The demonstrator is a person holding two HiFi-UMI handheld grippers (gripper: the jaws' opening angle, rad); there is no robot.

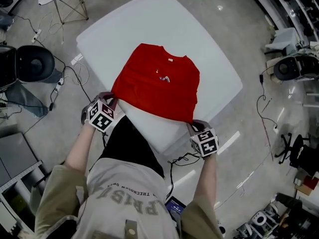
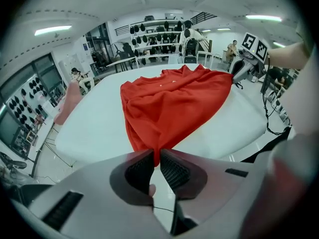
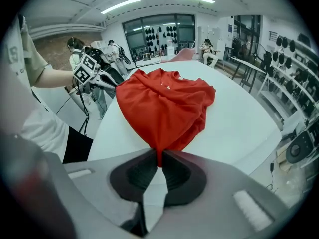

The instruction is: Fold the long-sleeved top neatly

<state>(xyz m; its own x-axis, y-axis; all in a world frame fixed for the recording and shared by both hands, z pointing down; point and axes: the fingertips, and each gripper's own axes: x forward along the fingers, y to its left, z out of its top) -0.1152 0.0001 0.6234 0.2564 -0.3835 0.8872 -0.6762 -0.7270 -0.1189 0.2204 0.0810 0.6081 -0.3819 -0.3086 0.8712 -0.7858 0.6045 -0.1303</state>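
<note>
Head view showed the red long-sleeved top (image 1: 157,86) lying on the white table (image 1: 214,54), collar toward the far side and lower hem at the table's near edge. The left gripper (image 1: 112,102) was at the top's near left corner, and the right gripper (image 1: 192,124) at its near right corner. Left gripper view showed that gripper's jaws closed on a pinch of red cloth, the corner bunched between the pads. Right gripper view showed the same condition: jaws closed on a narrow fold of the hem corner. Fabric spread in wrinkles from each grip toward the garment's body. Sleeves could not be made out separately.
</note>
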